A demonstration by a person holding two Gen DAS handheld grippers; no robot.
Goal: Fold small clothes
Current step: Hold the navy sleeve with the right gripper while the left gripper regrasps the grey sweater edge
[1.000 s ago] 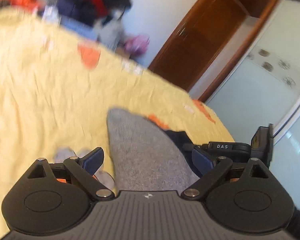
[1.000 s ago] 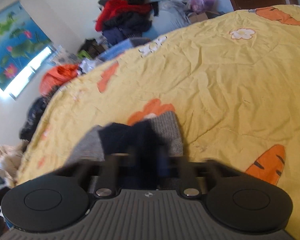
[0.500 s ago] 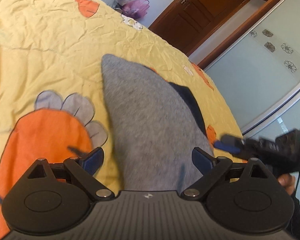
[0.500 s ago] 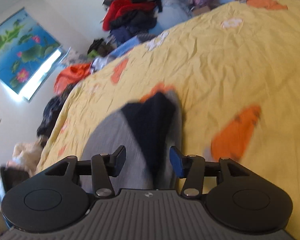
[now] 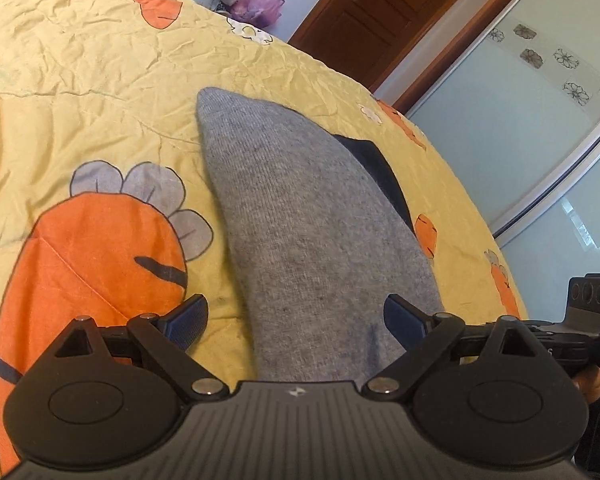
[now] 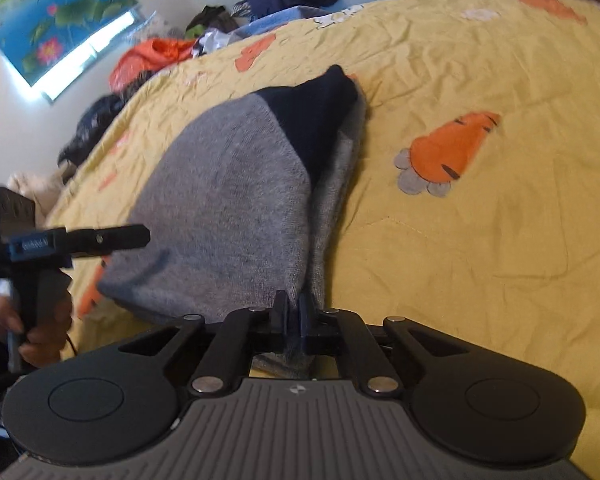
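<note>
Left wrist: left gripper [image 5: 296, 316] spread wide over grey sock [image 5: 300, 216] on yellow quilt [image 5: 100, 92], gripping nothing. Could bunch it if clamped off-centre.

Right wrist: right gripper [image 6: 294, 314], jaws just snapped closed, pinching the near edge; shows navy cuff [image 6: 312, 112]. Could slip.

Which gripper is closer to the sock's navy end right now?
Right. The right gripper is shut on the sock at the edge running up to its navy end. The left gripper stands open at the opposite grey end.
</note>
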